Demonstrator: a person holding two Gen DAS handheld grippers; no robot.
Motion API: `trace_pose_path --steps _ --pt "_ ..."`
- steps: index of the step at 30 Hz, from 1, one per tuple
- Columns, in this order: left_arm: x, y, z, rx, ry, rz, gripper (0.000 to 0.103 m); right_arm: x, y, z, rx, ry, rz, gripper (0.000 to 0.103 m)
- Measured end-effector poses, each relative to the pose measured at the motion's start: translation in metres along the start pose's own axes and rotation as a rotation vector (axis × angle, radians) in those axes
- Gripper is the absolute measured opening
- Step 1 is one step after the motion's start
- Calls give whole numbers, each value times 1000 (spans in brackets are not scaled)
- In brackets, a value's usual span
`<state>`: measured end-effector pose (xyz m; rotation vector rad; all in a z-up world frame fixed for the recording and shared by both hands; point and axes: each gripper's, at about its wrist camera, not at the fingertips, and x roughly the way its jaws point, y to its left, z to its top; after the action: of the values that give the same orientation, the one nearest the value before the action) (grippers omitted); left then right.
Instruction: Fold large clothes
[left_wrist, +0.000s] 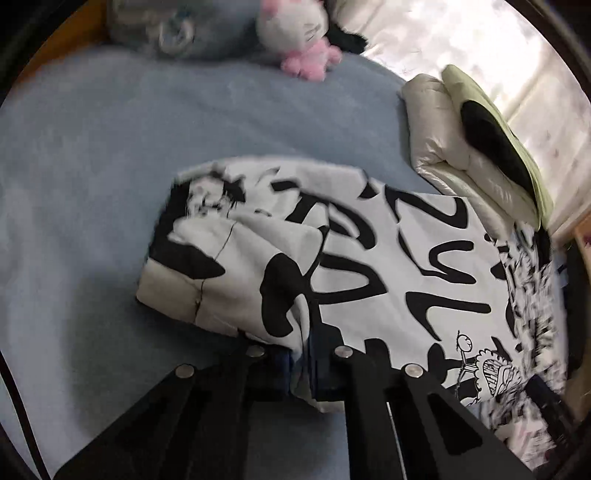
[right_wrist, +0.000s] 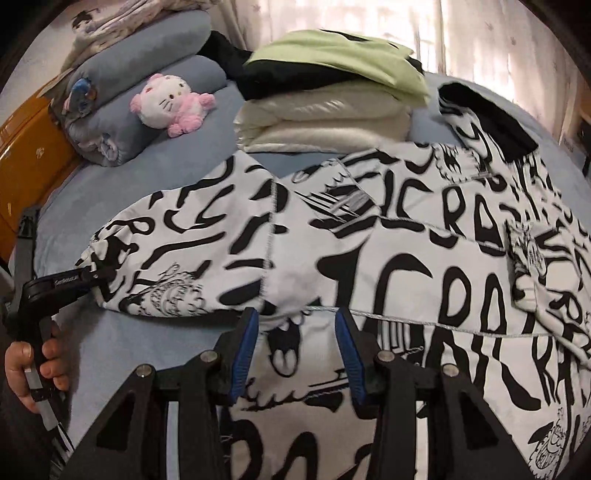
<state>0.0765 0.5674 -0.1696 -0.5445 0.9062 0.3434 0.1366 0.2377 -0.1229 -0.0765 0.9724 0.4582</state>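
Observation:
A large white garment with black graffiti print (right_wrist: 369, 251) lies spread on the blue bed sheet (right_wrist: 122, 332); it also shows in the left wrist view (left_wrist: 406, 266). My left gripper (left_wrist: 301, 354) is shut on the end of a sleeve (left_wrist: 229, 273), folded in toward the body. In the right wrist view the left gripper (right_wrist: 94, 275) holds that sleeve end at the left. My right gripper (right_wrist: 295, 325) is open, its blue pads (right_wrist: 245, 354) either side of a hem, just above the cloth.
A pile of folded clothes, cream, black and light green (right_wrist: 332, 99), sits behind the garment. A pink and white plush cat (right_wrist: 170, 103) leans on folded blue bedding (right_wrist: 140, 74) at the back left. An orange bed frame (right_wrist: 22, 155) runs along the left.

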Motion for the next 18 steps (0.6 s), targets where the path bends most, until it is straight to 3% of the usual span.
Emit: trace_pose_path --steps 4,9,13,18 --pt "-41 -55 0 140 -112 34 4 -6 -24 -6 62 -5 23 43" --pt "-101 -166 -13 358 -227 -36 5 -29 -64 -23 147 -33 54 43" --pt "-123 -248 -38 462 -243 -113 5 -56 -104 -42 198 -67 47 43" --pt "-123 -331 -84 567 -188 -175 5 -87 -162 -63 264 -103 9 43"
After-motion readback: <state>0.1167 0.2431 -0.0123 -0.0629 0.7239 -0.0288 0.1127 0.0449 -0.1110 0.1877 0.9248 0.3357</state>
